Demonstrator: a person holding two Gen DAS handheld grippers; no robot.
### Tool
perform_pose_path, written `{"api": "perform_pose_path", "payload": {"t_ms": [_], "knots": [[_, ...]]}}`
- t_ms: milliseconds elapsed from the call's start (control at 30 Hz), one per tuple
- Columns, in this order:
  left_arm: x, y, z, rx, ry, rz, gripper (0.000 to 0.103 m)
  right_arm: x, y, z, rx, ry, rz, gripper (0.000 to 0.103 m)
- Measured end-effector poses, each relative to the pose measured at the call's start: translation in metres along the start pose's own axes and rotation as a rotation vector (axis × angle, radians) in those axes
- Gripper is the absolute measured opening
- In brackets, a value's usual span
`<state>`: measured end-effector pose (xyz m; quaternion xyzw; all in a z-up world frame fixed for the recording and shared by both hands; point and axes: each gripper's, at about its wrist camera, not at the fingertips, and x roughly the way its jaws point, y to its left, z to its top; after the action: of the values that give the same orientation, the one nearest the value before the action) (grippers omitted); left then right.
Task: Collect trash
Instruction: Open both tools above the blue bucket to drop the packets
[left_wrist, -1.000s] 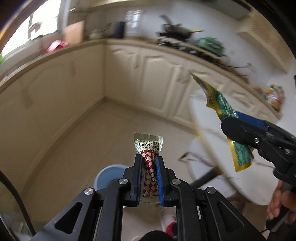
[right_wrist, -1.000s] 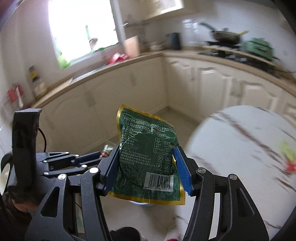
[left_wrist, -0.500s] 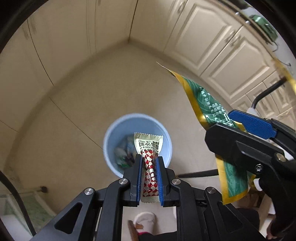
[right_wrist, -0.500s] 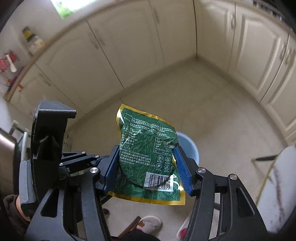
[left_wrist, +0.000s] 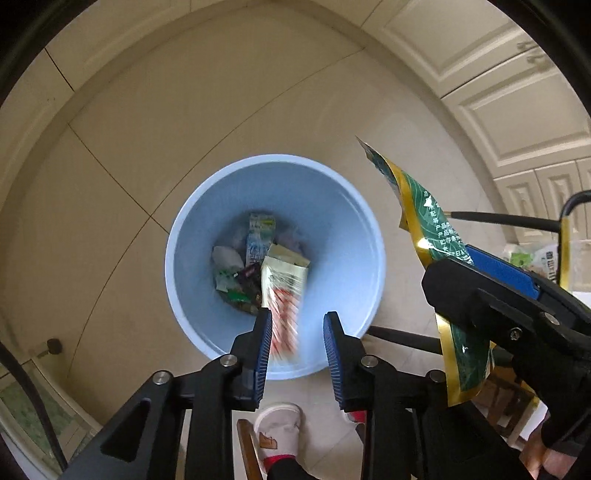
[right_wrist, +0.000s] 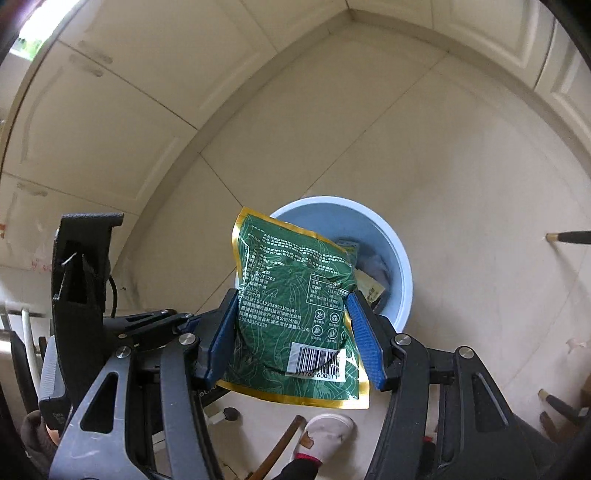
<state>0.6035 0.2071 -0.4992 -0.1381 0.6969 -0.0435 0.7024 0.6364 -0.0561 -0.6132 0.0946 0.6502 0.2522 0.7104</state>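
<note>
While the left gripper (left_wrist: 297, 332), jaws just opening, drops its red-checked wrapper (left_wrist: 282, 295) into the blue bin (left_wrist: 192, 295), the right gripper (right_wrist: 291, 332), clasping the green packet (right_wrist: 295, 295), should centre over the bin before releasing.

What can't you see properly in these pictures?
- Red-and-white wrapper: left wrist view, motion-blurred between the left hand-held gripper's open jaws.
- Trash inside the blue bin: right wrist view, mostly hidden behind the green bag.
- Right hand-held gripper's holder: only a slipper shows.
</note>
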Motion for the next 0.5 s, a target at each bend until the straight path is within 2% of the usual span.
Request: {"api": "perform_pose_path", "payload": {"t_ms": [200,300,367,500], "knots": [[0.004,0.017,0.011,-0.071,-0.012,0.048,0.037,0.023,-0.022,0.004,0.079,0.025,0.105,0.057],[-0.015,0.028,-0.008,-0.116,-0.047,0.075,0.042,0.028,-0.025,0.002,0.101,0.037,0.144,0.066],[-0.027,0.035,-0.011,-0.146,-0.072,0.078,0.042,0.026,-0.024,0.002,0.101,0.036,0.14,0.069],[-0.057,0.038,-0.048,-0.172,-0.131,0.096,0.047,0.021,-0.001,0.003,0.089,0.032,0.118,0.074]]}}
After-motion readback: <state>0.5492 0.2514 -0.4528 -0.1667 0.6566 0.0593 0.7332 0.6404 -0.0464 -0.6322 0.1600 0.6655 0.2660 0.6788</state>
